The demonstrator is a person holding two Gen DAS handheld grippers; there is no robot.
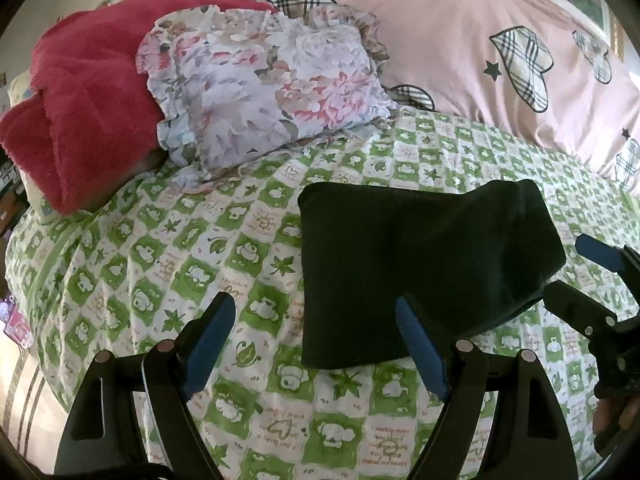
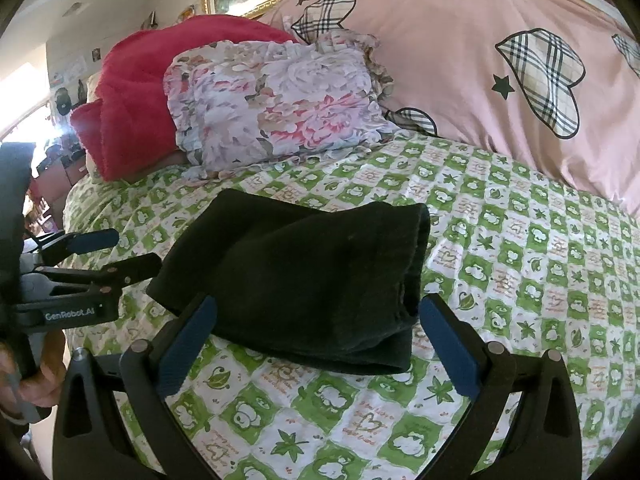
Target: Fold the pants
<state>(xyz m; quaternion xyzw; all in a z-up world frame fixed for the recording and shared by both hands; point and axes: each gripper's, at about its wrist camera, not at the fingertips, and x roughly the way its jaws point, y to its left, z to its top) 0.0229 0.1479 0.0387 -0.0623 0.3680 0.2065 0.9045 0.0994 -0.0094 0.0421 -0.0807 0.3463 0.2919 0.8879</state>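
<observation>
Pants (image 1: 424,268): dark, folded into a compact thick bundle, lying on bed sheet (image 1: 160,264) (green/white check), toward near edge of bed. Red blanket (image 1: 80,112), floral pillow (image 1: 264,88) and pink duvet (image 1: 500,40) sit further back, well apart from bundle.

Left tongs (image 1: 320,344): wide, holding nothing. One pad sits at bundle's near edge w/ possible light contact; the other is over bare sheet, clear of fabric.

Right tongs (image 2: 320,340): wide, holding nothing; jaws straddle bundle's near edge, fabric between them but not pinched.

Handling, judged: soft knit-type cloth, light, limp, no stiffness; not fragile, not slippery on cotton sheet. Stacked layers visible at right-hand end in right wrist view; these will slide apart or sag if only top layer is taken. Recommend grip through full thickness at near edge, one tong per corner, pads well in from edge.

Status, judged: folding appears near complete or done; only tidying or squaring left, if anything. Risk: dragging bundle may rumple sheet & open fold.
</observation>
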